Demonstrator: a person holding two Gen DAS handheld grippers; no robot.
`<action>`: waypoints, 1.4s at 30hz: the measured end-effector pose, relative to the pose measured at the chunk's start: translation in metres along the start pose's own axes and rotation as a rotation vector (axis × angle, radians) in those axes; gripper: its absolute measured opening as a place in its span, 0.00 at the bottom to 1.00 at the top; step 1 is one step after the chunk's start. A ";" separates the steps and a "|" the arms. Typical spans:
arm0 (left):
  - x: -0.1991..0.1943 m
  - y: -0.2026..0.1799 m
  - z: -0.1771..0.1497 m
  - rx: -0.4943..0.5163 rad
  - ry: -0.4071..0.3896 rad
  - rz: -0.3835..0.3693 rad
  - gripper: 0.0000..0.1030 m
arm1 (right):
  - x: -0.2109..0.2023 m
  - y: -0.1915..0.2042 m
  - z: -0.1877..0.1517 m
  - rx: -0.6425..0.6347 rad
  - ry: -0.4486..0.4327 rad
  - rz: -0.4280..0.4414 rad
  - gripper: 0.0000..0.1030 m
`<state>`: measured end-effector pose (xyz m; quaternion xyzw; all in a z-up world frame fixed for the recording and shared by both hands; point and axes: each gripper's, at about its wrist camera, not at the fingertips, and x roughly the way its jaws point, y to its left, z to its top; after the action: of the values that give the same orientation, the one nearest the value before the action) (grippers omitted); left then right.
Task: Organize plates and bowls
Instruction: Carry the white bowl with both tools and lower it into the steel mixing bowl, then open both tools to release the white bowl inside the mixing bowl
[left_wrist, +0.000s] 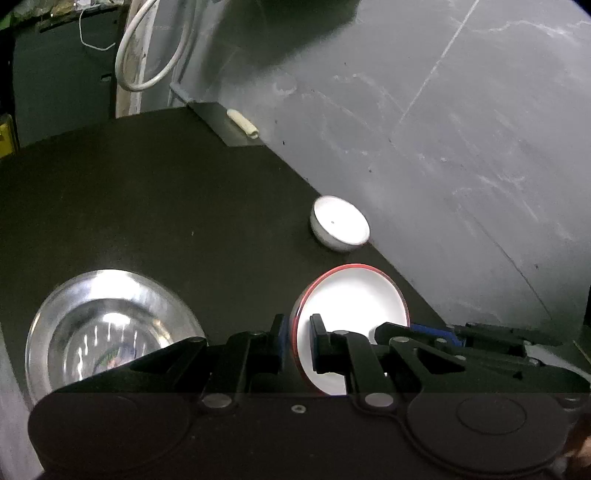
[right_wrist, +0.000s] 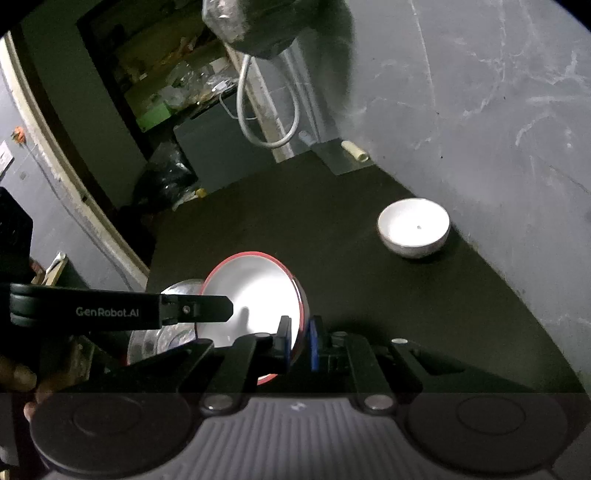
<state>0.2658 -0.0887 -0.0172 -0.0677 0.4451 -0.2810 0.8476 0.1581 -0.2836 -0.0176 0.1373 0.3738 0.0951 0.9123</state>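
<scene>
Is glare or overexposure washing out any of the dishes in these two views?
Left wrist view: the red-rimmed plate and white bowl are blown out and the steel plate shows glare streaks. Right wrist view: both white dishes are overexposed, surroundings dim.

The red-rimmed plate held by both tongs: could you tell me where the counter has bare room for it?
Most open is the dark counter beyond the steel plate, towards the far edge. A second bare stretch lies between the steel plate and the small white bowl. It is tighter along the wall by that bowl.
</scene>
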 end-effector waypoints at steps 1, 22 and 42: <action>-0.004 0.000 -0.004 0.000 0.006 -0.003 0.13 | -0.003 0.002 -0.003 -0.002 0.005 0.002 0.11; -0.024 0.002 -0.061 0.023 0.149 0.003 0.13 | -0.021 0.025 -0.063 -0.009 0.171 0.040 0.11; -0.011 0.001 -0.066 0.037 0.236 0.043 0.14 | -0.007 0.025 -0.067 -0.023 0.238 0.046 0.11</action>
<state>0.2091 -0.0726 -0.0487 -0.0089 0.5380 -0.2771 0.7961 0.1037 -0.2496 -0.0502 0.1230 0.4752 0.1359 0.8606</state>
